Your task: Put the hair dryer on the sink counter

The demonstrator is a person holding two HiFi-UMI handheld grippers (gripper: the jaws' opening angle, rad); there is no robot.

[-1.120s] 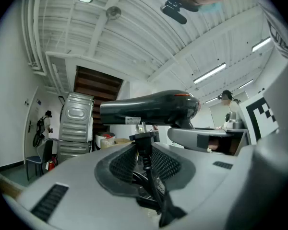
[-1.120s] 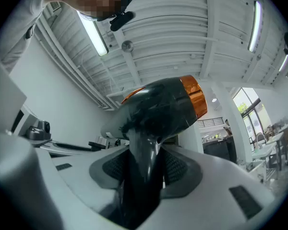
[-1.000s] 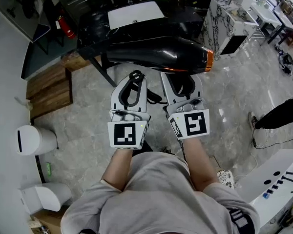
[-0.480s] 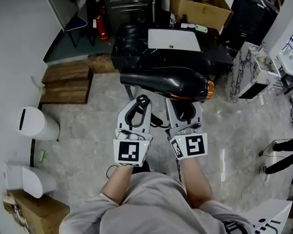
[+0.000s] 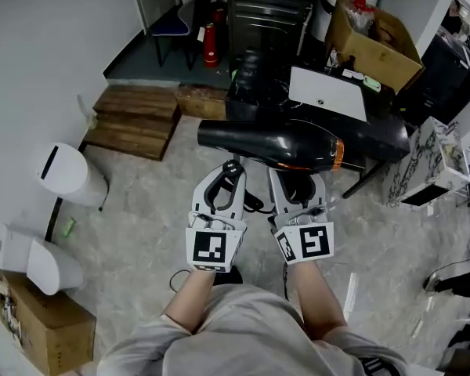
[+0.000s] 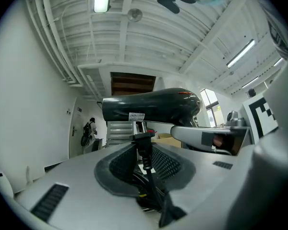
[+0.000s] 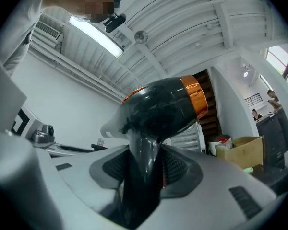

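Between the jaws of the right gripper (image 7: 143, 171) sits the handle of the hair dryer (image 7: 158, 109), clamped firm. The barrel lies crosswise just past the tips. The left gripper (image 6: 145, 164) is closed on the bundled cord (image 6: 144, 150), I judge to stop it trailing. Only the head view shows the sink counter (image 5: 380, 135), beyond the barrel. The dryer is airborne, not yet set down. The gripper views show only the ceiling behind it.

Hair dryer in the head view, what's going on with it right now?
A person holds the black hair dryer up with two handheld grippers. The right gripper is clamped on its handle; the left gripper grips its cord. The dryer is in the air, short of the dark sink counter, not yet set down.
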